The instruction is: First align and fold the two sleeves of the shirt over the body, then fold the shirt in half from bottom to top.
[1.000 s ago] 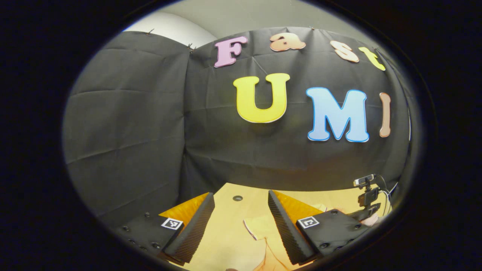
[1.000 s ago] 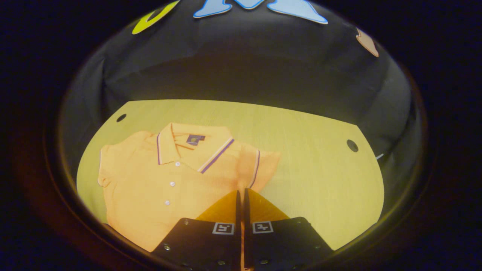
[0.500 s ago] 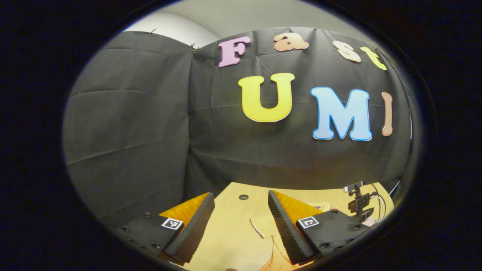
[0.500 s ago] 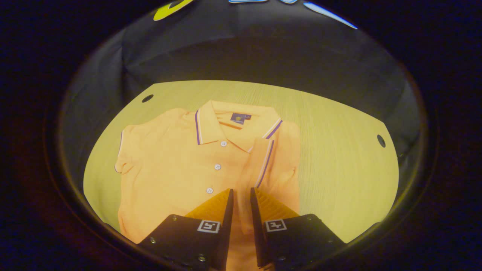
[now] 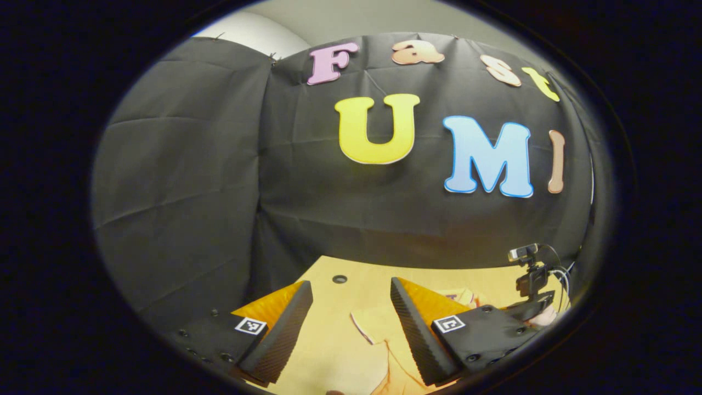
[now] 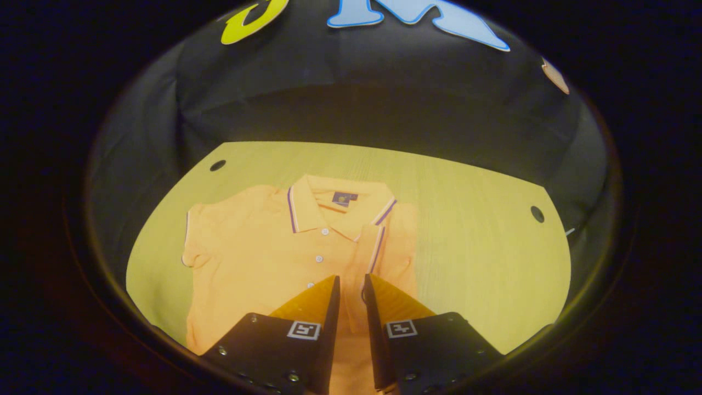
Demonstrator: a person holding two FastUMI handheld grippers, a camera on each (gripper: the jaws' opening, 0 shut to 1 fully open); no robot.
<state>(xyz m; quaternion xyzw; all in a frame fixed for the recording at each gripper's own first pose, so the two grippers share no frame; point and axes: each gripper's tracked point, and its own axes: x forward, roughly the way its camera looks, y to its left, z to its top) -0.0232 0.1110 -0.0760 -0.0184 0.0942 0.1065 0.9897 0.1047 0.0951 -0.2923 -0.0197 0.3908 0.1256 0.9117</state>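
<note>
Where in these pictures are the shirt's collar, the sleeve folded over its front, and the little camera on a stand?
collar (image 6: 300,207): right gripper view, its striped left flap.
folded sleeve (image 6: 368,258): right gripper view, near its striped cuff.
small camera (image 5: 524,253): left gripper view, its head atop the stand.

Shirt (image 6: 258,258): hem cut off by lower edge, behind right gripper (image 6: 351,285); collar label (image 6: 344,197) too small to read.

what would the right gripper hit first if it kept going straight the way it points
Probably the orange polo shirt: the right gripper points down at the sleeve folded over the body, with the wooden table under it. Its height above the cloth is unclear.
</note>
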